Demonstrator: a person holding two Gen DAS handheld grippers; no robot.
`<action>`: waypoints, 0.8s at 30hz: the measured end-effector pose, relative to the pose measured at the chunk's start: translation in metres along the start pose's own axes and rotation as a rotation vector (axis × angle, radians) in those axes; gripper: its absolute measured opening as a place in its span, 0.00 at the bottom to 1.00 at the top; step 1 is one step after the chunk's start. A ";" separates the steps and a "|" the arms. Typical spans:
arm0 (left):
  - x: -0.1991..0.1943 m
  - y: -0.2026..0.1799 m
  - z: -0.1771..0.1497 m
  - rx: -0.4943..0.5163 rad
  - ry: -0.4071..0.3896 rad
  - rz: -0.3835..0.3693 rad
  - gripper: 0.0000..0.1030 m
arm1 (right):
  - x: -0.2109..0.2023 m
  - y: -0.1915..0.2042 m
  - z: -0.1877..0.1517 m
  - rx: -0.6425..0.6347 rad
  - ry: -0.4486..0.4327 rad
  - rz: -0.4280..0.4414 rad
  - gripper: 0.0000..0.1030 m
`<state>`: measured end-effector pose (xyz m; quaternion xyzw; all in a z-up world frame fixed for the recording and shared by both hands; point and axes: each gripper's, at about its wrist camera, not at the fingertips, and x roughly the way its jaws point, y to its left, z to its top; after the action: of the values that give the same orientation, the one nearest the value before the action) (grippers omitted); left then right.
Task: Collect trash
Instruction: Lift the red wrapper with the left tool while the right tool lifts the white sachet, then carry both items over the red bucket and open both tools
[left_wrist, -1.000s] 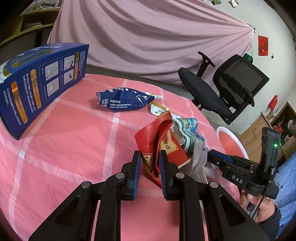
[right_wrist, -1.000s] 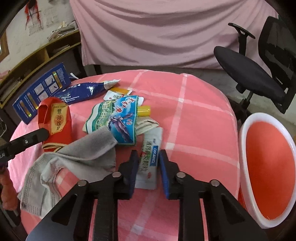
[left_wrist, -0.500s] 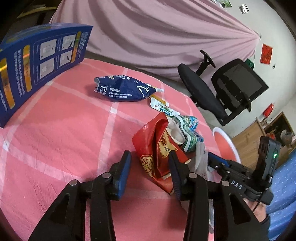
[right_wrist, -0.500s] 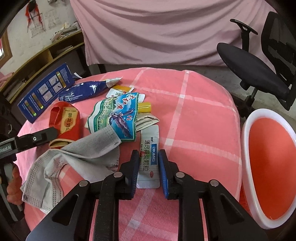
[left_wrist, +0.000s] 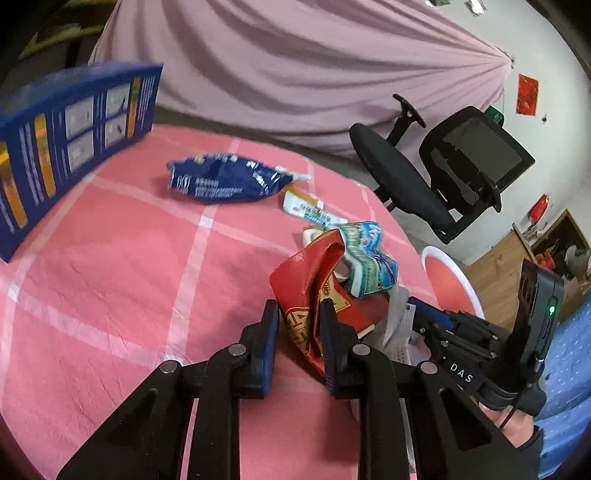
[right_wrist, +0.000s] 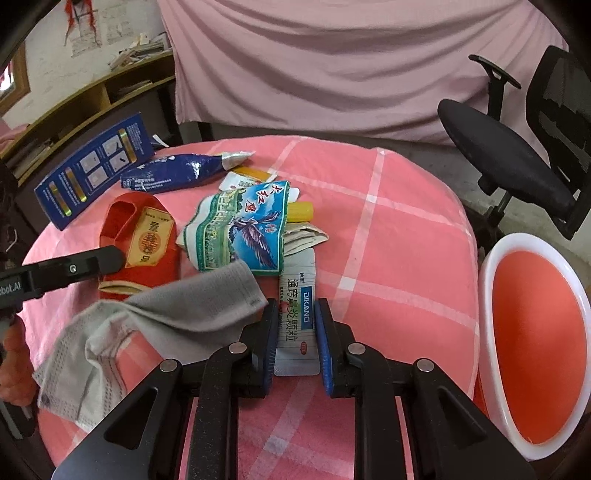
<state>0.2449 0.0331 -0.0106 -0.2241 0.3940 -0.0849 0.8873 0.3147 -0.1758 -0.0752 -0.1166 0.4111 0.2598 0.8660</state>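
I see the round desk (right_wrist: 406, 229) under its pink checked cloth, with the litter gathered toward its near left part. Just off its right edge stands the red basin with a white rim (right_wrist: 491, 280); what I can see of its inside holds nothing. At the far left of the desk lies a flat blue box (right_wrist: 92, 170), closed as far as I can tell. In front of my right gripper a grey cloth (right_wrist: 166, 317) sprawls, its upper edge lapping over a green-and-blue bird-printed wrapper (right_wrist: 243, 229). Left of that sits the red packet (left_wrist: 303, 288), its mouth gaping open with nothing visible inside. Behind it lies a crumpled blue bag (left_wrist: 225, 177), and small sachets and a yellow tube (right_wrist: 301, 211) poke out from under the bird wrapper.

My left gripper (left_wrist: 297, 321) is closing, its pads pressing the red packet's near edge from both sides. My right gripper (right_wrist: 297, 321) is closing too, its pads set against both long edges of the white medicine sachet (right_wrist: 298, 317), which lies flat on the cloth.
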 end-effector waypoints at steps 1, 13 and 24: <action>-0.004 -0.005 -0.002 0.021 -0.021 0.012 0.17 | -0.004 0.001 0.000 -0.003 -0.021 -0.003 0.17; -0.042 -0.077 -0.020 0.246 -0.344 0.147 0.17 | -0.083 -0.015 -0.018 0.065 -0.460 -0.021 0.17; -0.032 -0.162 -0.022 0.458 -0.543 0.011 0.18 | -0.153 -0.049 -0.042 0.148 -0.890 -0.230 0.17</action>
<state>0.2112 -0.1072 0.0722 -0.0317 0.1158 -0.1037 0.9873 0.2340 -0.2887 0.0156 0.0234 0.0013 0.1569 0.9873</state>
